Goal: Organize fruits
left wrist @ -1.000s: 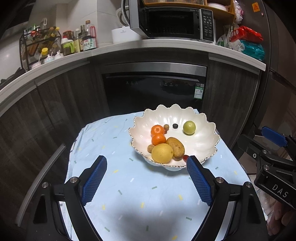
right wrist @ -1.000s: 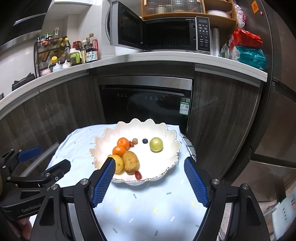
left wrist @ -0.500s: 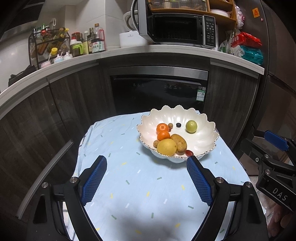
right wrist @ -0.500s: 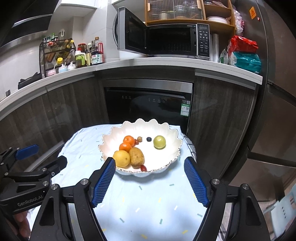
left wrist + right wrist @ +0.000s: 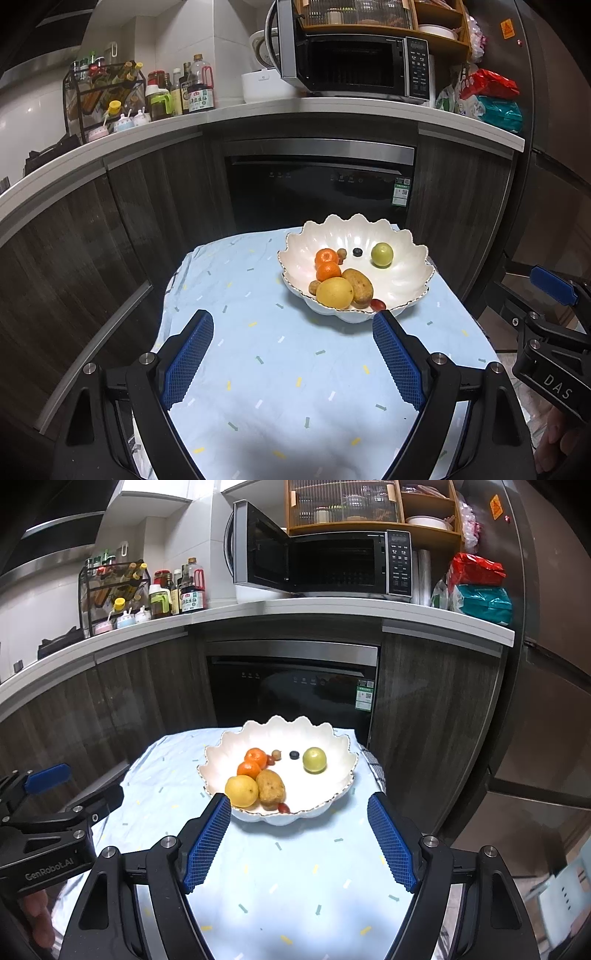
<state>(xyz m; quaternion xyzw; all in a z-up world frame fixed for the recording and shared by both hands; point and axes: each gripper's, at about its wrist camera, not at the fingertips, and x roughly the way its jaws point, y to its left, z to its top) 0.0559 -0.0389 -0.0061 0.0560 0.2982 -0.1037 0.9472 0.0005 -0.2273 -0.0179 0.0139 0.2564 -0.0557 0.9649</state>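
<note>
Both grippers empty, jaws wide; left gripper (image 5: 291, 354) and right gripper (image 5: 299, 836) hover over the blue cloth (image 5: 258, 369), short of the scalloped bowl (image 5: 332, 738); fruit all sits in the bowl, ahead of both tools; the yellow fruit (image 5: 242, 791) and brown oblong fruit (image 5: 270, 789) lie nearest, at the near-left rim; brown one's long axis runs roughly near-to-far; right gripper looks better lined up w/ the bowl, left sits further off to the side; green fruit (image 5: 314, 760) apart on the right.
</note>
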